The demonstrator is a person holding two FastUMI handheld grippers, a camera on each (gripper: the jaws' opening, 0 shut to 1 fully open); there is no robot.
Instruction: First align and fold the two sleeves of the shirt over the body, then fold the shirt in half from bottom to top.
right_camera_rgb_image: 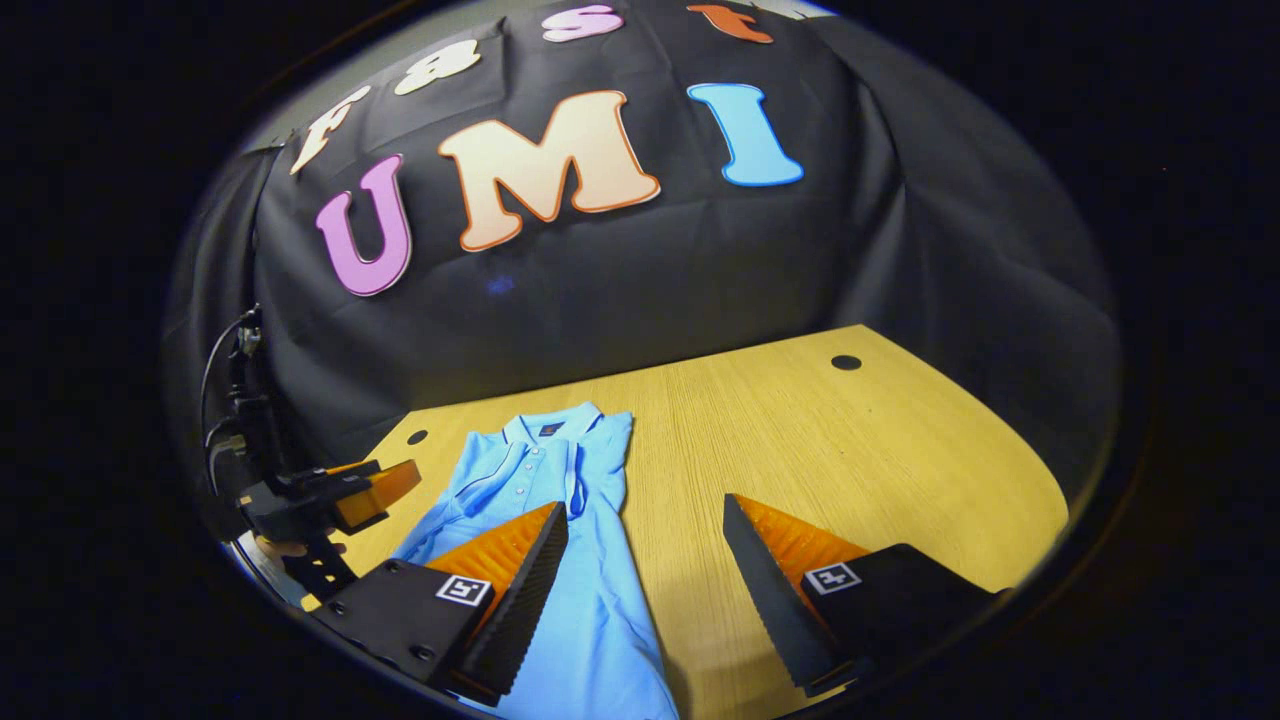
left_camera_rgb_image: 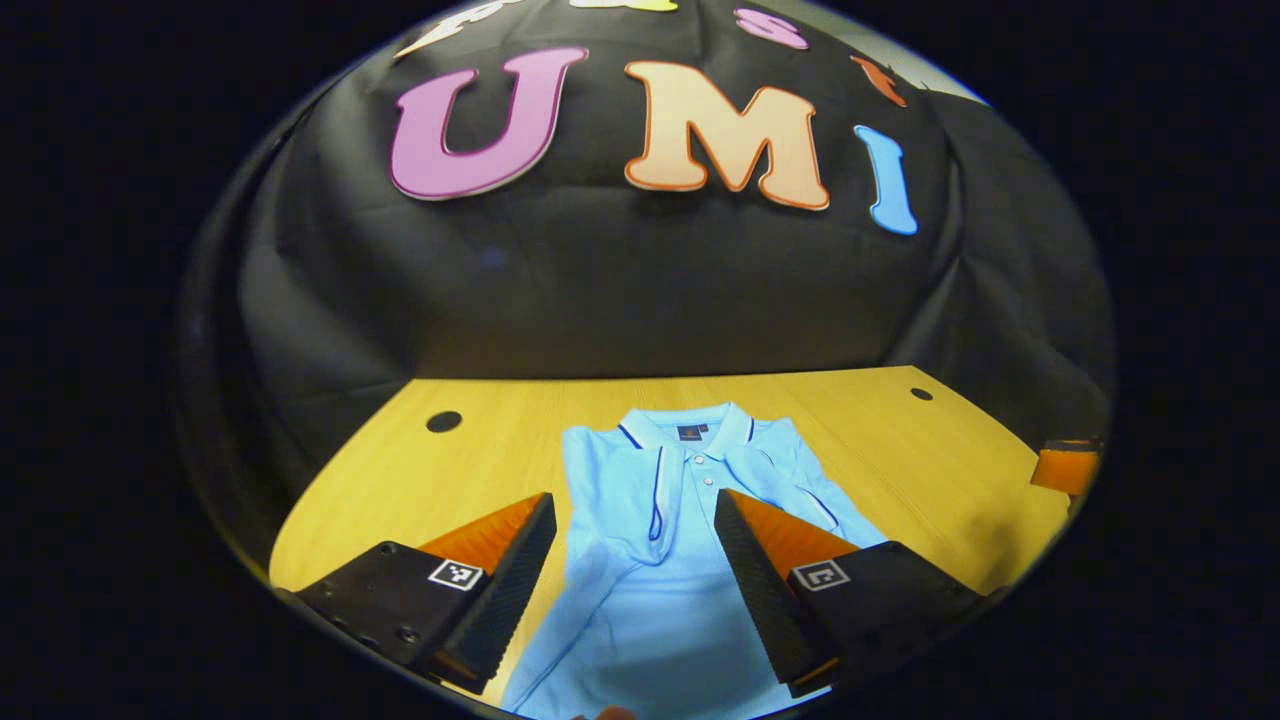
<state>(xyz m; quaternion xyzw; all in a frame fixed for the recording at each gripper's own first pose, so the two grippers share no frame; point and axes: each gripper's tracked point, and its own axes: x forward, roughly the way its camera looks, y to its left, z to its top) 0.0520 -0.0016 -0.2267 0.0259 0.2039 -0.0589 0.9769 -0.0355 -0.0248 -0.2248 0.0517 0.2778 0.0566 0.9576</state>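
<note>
I see the polo shirt (left_camera_rgb_image: 650, 590) as soft matt knit cloth, lightly creased. The surface (right_camera_rgb_image: 800, 440) under it looks like smooth wood laminate with fine grain and a faint sheen. My left hand-held gripper (left_camera_rgb_image: 635, 590) has ribbed, rough-textured pads (left_camera_rgb_image: 750, 590) on matt plastic bodies.

You see a light blue polo shirt (left_camera_rgb_image: 650, 560) with dark navy piping along its collar (left_camera_rgb_image: 690, 432) and placket, lying on a yellow-orange wood-grain table (right_camera_rgb_image: 850, 440) marked with two small black round holes.
</note>
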